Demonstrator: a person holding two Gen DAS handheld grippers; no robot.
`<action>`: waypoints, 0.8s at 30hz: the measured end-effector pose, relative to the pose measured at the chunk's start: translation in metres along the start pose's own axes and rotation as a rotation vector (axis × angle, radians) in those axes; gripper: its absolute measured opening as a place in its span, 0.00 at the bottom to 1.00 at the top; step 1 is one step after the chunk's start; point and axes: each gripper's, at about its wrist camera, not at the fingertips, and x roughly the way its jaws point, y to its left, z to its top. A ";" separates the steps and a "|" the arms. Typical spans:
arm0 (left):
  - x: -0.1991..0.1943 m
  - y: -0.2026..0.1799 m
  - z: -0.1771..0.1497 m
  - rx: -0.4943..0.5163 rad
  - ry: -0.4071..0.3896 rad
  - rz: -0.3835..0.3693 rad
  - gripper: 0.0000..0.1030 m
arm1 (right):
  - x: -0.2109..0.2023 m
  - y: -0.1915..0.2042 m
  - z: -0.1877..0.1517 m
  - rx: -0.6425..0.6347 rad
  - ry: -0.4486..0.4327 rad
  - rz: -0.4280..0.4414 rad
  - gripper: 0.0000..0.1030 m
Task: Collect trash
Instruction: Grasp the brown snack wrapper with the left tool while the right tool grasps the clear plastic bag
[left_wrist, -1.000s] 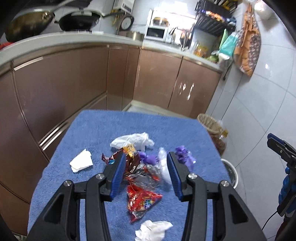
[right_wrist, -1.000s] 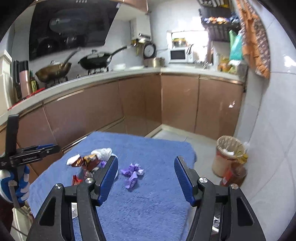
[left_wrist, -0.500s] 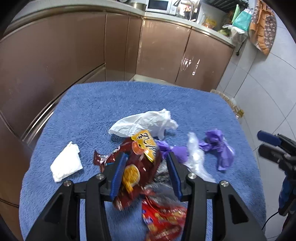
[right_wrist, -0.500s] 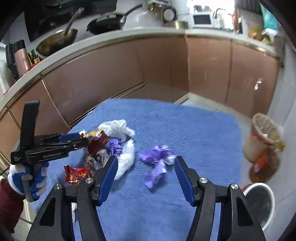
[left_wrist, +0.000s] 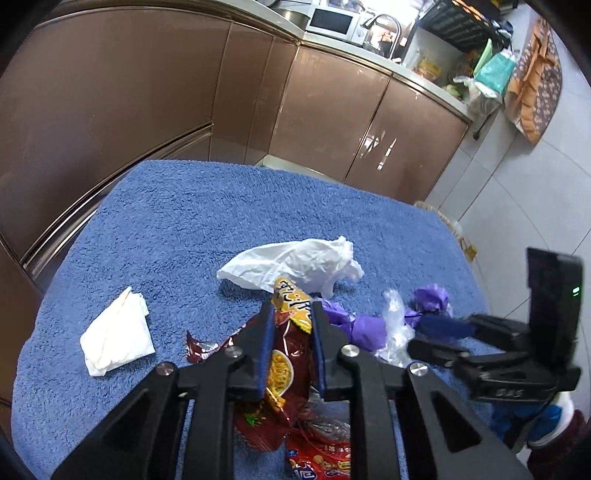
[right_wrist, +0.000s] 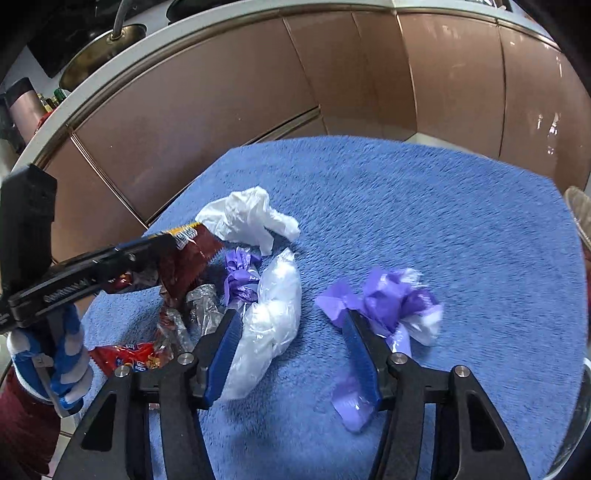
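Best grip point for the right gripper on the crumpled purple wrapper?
Take the purple wrapper at its bunched upper mass, coming from above, straddling it. The flat tail below lies against the blue towel and offers little to pinch. The right gripper, open, has been closing, and sits slightly left of it.

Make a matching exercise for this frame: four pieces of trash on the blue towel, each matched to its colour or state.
Things:
1. snack bag
2. folded tissue
3. crumpled wrapper
4. plastic bag

States:
A. purple, beside the right gripper's fingers
B. dark red, clamped in the left gripper
C. clear, between the right gripper's fingers
D. white, lying apart from the pile

Pairs: 1-B, 2-D, 3-A, 4-C
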 end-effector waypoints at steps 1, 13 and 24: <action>-0.001 0.001 -0.001 -0.004 -0.003 -0.003 0.16 | 0.004 0.000 0.000 0.000 0.006 0.005 0.47; -0.028 0.009 -0.006 -0.052 -0.049 -0.025 0.15 | 0.023 0.007 0.001 -0.007 0.041 0.025 0.33; -0.093 0.003 -0.012 -0.080 -0.147 -0.050 0.15 | -0.032 0.026 -0.013 -0.037 -0.031 -0.021 0.32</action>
